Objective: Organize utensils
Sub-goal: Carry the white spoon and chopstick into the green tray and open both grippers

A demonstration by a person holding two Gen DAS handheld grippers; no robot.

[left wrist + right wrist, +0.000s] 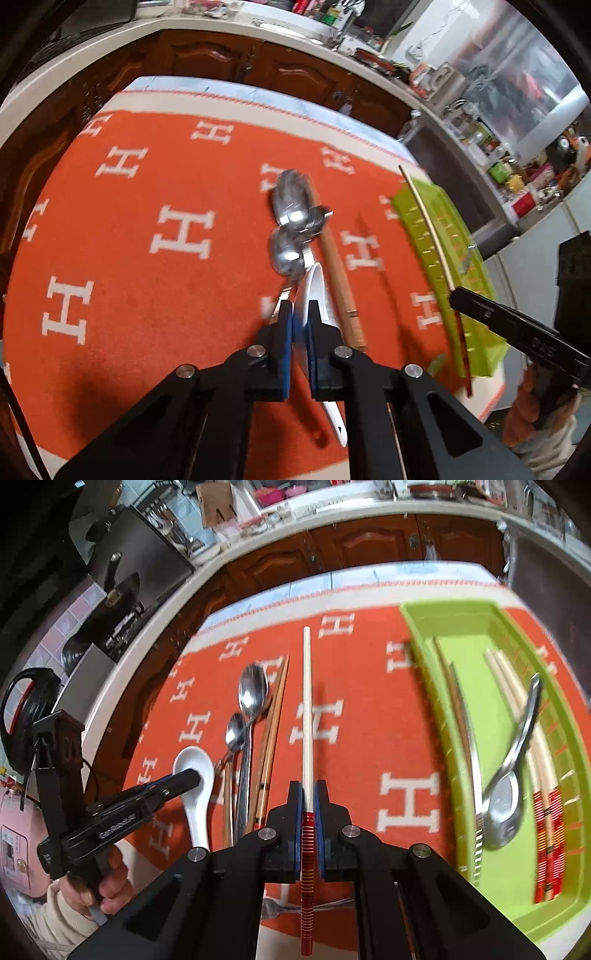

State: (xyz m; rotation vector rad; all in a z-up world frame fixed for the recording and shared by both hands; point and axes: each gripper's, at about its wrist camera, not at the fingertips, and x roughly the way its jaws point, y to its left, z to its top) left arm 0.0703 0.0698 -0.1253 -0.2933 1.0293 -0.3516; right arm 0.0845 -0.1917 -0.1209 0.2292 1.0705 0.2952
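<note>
Tray (417,627) at right holds chopsticks, spoon. Left gripper (298,325) pinches white spoon (314,295); right gripper (307,805) pinches chopstick (306,701). Metal spoons (251,694) left on cloth, centre-left.

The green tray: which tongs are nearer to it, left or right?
Right. The right tongs hold a chopstick just beside the green tray; the left tongs grip the white spoon farther away, beyond the other utensils.
</note>
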